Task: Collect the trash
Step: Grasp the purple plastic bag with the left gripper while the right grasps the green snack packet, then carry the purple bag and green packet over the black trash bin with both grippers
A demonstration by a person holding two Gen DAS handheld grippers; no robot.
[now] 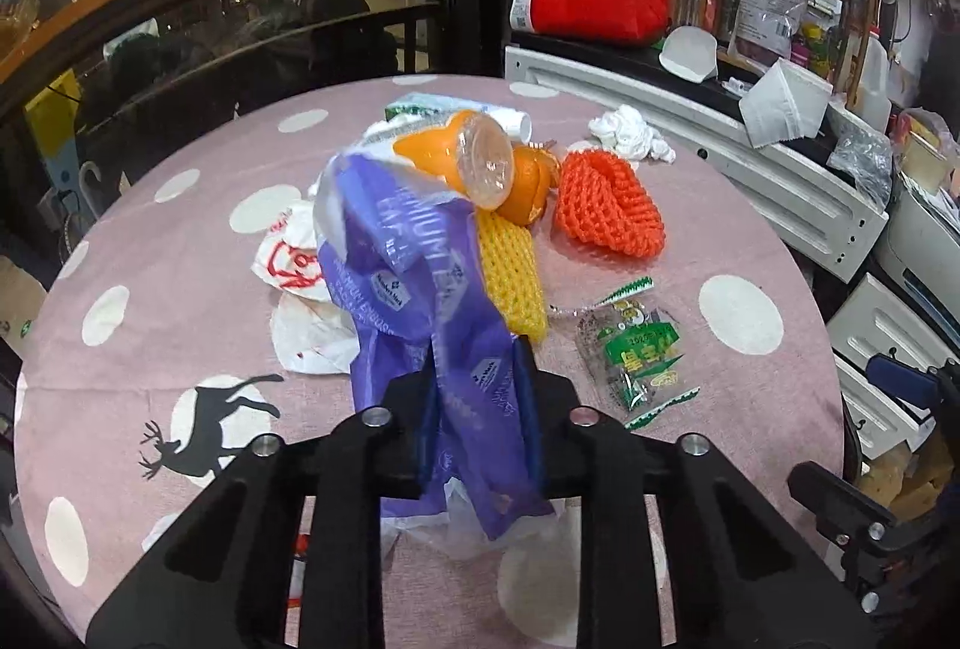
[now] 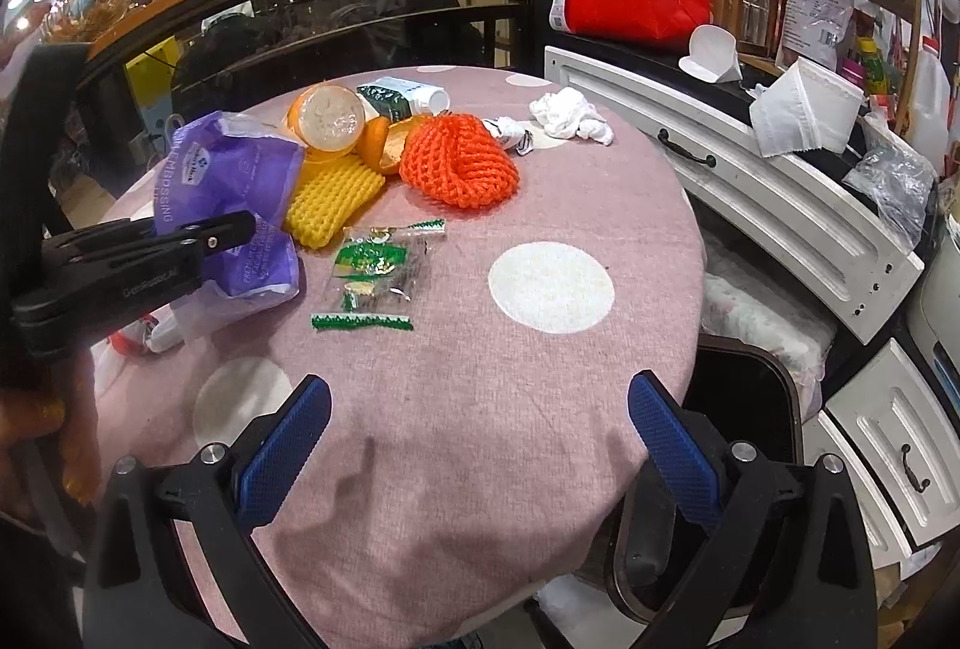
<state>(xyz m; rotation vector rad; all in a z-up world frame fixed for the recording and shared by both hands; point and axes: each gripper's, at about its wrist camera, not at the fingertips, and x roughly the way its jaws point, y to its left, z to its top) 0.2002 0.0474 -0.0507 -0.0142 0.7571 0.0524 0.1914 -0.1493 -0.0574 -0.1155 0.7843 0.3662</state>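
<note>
While clamped in the left claw (image 1: 474, 367), purple bag (image 1: 408, 277): pinched between the shut fingers, crumpled, hanging forward of the tips and lifted off the table (image 1: 180, 289).
Right claw (image 2: 480, 427): fingers wide apart, holding nothing, poised over the near edge of the table.
Done so far: one piece picked up, not yet dropped anywhere.
Bin (image 2: 738, 397): dark container off the table edge, just beyond the right claw's right finger; inside too dark to tell what it holds, possibly nothing.
Left to collect, ahead of the left claw: yellow foam net (image 1: 513, 277) just beyond the tips, touching the bag; orange cup (image 1: 480, 163) on its side behind it; orange foam net (image 1: 606, 211) ahead and to the right; white tissue (image 1: 630, 136) farther off on the same side.
Left to collect, beside the left claw: green wrapper (image 1: 642, 355) flat just to the right; white bag (image 1: 294, 265) with red print to the left, partly under the purple one.
Farthest from the claw: green-and-white carton (image 1: 420, 106) at the back of the pile.
Judged stage: early, most of the trash lying on the cloth.
Writing on purple bag: "PREMIUM EMBOSSING" in white, plus a "Member's Mark" badge.
Writing on left claw body, right wrist view: "GenRobot.AI".
Writing on green wrapper: non-Latin lettering, too small to read.
Writing on white bag: red strokes, unreadable.
</note>
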